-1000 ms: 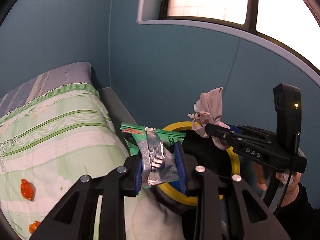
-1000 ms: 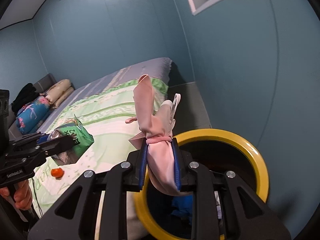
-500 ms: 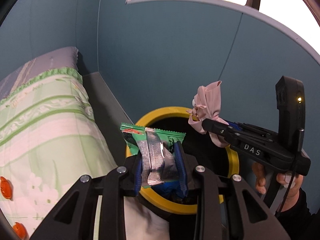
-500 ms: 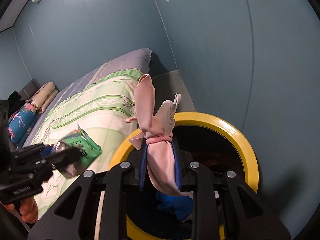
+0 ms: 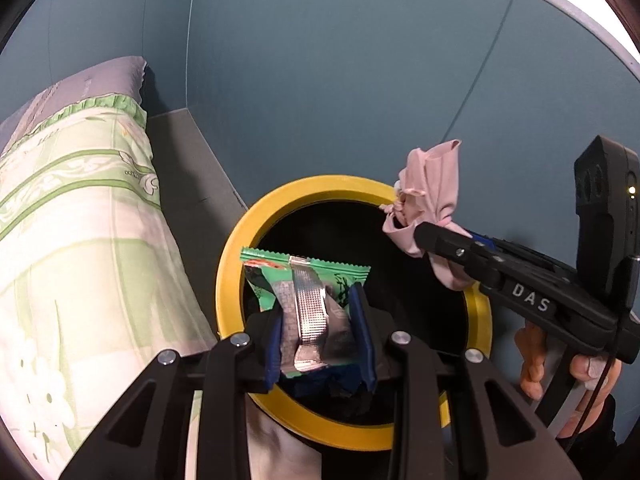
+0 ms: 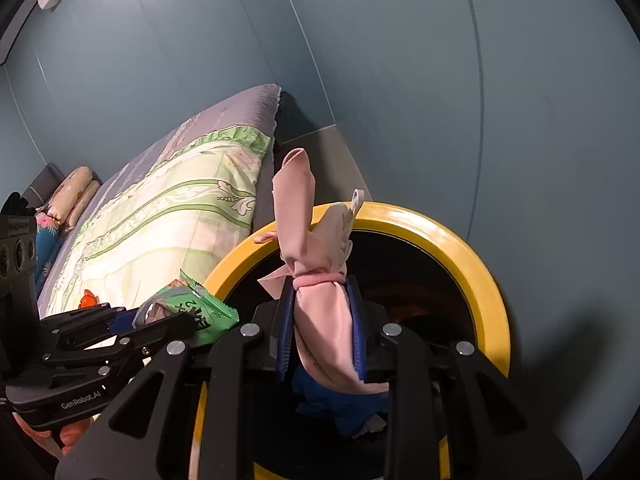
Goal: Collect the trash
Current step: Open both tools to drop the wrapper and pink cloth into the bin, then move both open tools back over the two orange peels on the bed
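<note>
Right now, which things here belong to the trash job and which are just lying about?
Job:
- green wrapper, between the left hand-held gripper pads, jaws opening
- pink cloth, in the right hand-held gripper
- yellow-rimmed bin, under both, blue trash inside

Lying about:
- bed quilt
- pillows
- orange bit on the quilt

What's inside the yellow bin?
Inside the yellow bin lies something crumpled and blue. The pink cloth and black frames cover much of the opening, and the rest is too dark to see.
</note>
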Demonstrator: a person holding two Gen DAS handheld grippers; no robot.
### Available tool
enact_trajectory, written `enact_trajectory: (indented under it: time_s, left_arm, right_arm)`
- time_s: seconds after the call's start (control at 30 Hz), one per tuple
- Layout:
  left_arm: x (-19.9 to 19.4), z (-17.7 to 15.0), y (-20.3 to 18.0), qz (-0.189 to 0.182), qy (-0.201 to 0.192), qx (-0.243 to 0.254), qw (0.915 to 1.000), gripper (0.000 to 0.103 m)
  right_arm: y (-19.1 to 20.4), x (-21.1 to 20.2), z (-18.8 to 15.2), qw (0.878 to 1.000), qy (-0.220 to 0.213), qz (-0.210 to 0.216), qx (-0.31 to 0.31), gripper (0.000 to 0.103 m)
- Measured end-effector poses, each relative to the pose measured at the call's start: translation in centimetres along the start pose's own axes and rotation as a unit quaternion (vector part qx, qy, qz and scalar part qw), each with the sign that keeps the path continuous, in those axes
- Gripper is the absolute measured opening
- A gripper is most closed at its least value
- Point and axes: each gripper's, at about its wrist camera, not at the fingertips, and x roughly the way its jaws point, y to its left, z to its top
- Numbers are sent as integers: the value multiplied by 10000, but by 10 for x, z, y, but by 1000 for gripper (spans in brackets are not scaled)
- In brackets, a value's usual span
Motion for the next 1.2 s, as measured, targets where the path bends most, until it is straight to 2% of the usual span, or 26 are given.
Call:
enact_trajectory:
  time_s: [0.13, 0.17, 0.23, 0.5, 0.73, 1.0, 1.2]
  left_arm:
    - [6, 1, 7, -77, 40, -176, 9998, 48]
    - [6, 0, 8, -92, 37, -200, 9998, 50]
    - [5, 2, 12, -82, -7, -283, 9996, 62]
    - [-11, 1, 30, -13, -150, -457, 9988, 69]
    - [-46, 6, 64, 308, -500, -675, 9960, 86]
    - [-97, -4, 130, 1002, -824, -1002, 9865, 93]
    - [-136, -27, 194, 1401, -935, -1450, 9750, 93]
  right_arm:
    - [-7, 3, 3, 9999, -17, -39, 126, 29]
    - [-9, 2, 2, 9999, -26, -48, 150, 31]
    - [-8, 0, 2, 9998, -61, -38, 196, 38]
    - [-7, -16, -1, 9996, -192, -55, 186, 41]
    - [10, -39, 2, 9990, -445, 53, 14, 54]
    - [53, -59, 1, 9957, -727, 401, -408, 75]
    - [105, -63, -4, 9890, -757, 928, -869, 83]
